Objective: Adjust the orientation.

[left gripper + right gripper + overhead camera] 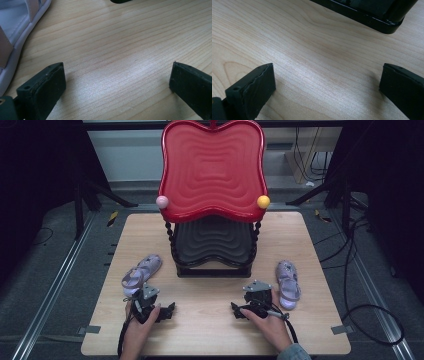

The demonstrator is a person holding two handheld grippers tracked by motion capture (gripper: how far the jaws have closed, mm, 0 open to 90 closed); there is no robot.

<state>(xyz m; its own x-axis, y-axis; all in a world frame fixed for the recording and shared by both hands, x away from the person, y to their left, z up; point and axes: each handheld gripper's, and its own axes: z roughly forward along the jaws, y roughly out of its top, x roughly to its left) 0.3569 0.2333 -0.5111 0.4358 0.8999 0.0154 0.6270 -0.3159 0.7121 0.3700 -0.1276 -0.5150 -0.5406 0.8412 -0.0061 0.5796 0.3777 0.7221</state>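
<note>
Both jaws are spread wide on the left hand-held gripper (167, 310) and right hand-held gripper (236, 311), rested on the bench (210, 330) beside two lilac sandals (141, 272), nothing held.

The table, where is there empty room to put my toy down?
The widest bare wood on the table lies between the left tongs and right tongs, in front of the black stand base. The back corners beside the red tray are free too. It is crowded by the left sandal and right sandal.
</note>
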